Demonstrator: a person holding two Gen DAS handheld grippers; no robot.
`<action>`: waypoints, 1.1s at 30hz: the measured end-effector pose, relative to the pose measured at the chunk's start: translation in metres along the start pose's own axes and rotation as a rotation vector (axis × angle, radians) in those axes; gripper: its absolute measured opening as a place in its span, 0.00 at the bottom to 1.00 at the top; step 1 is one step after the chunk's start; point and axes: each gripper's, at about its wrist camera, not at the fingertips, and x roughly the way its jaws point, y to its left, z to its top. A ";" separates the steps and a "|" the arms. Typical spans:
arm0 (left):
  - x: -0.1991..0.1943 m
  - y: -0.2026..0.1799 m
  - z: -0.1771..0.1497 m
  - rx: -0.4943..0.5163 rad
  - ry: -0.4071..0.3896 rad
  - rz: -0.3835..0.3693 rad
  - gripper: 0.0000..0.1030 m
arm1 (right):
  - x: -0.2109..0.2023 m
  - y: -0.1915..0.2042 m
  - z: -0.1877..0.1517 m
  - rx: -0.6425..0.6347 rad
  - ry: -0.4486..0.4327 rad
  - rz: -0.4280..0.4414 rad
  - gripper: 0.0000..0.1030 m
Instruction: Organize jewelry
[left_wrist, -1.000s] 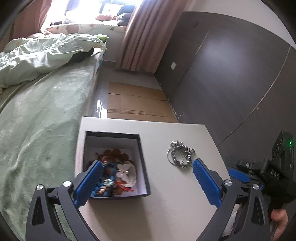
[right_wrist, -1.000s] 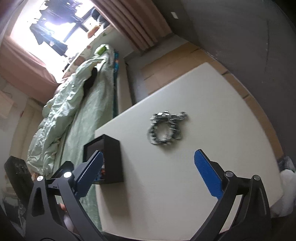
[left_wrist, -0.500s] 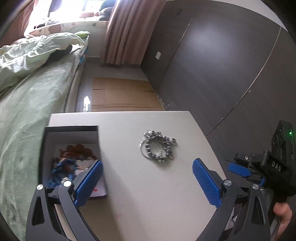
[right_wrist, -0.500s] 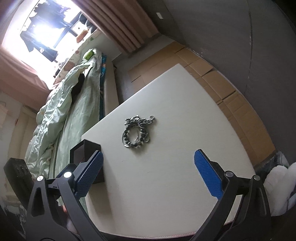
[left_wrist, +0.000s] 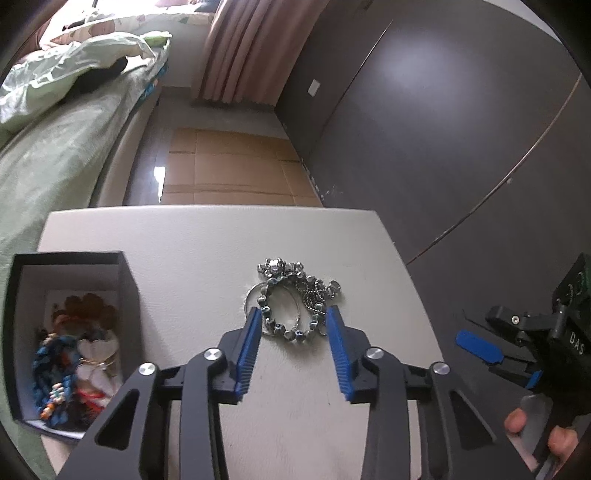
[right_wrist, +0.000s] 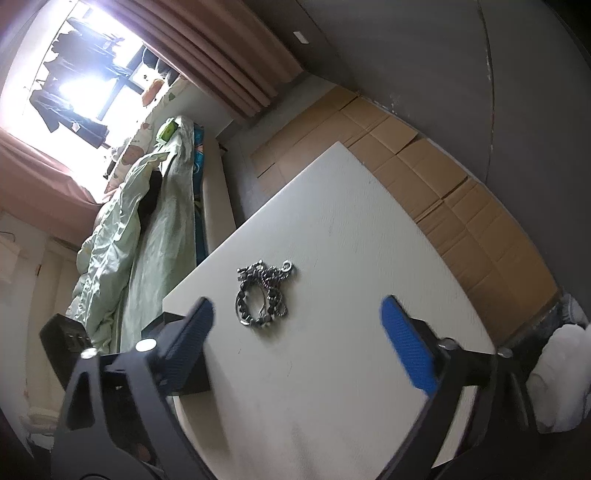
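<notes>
Left gripper (left_wrist: 293, 332) partly closed, blue pads flanking near end of silver jewelry pile (left_wrist: 295, 304) at frame centre on white table (left_wrist: 184, 240); contact unclear. Right gripper (right_wrist: 295, 332) spread wide. Black box (left_wrist: 70, 328) lower left holds beads.

box (left_wrist: 125, 280) blocks left, tabletop (left_wrist: 207, 240) open elsewhere
</notes>
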 end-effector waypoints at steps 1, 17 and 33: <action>0.005 0.001 0.001 -0.001 0.007 0.001 0.29 | 0.003 0.000 0.002 0.002 0.006 -0.002 0.76; 0.065 0.013 0.011 0.009 0.117 0.094 0.16 | 0.030 0.008 0.024 0.011 0.023 -0.001 0.76; 0.066 0.002 0.001 0.155 0.134 0.161 0.06 | 0.061 0.018 0.017 -0.091 0.075 -0.088 0.56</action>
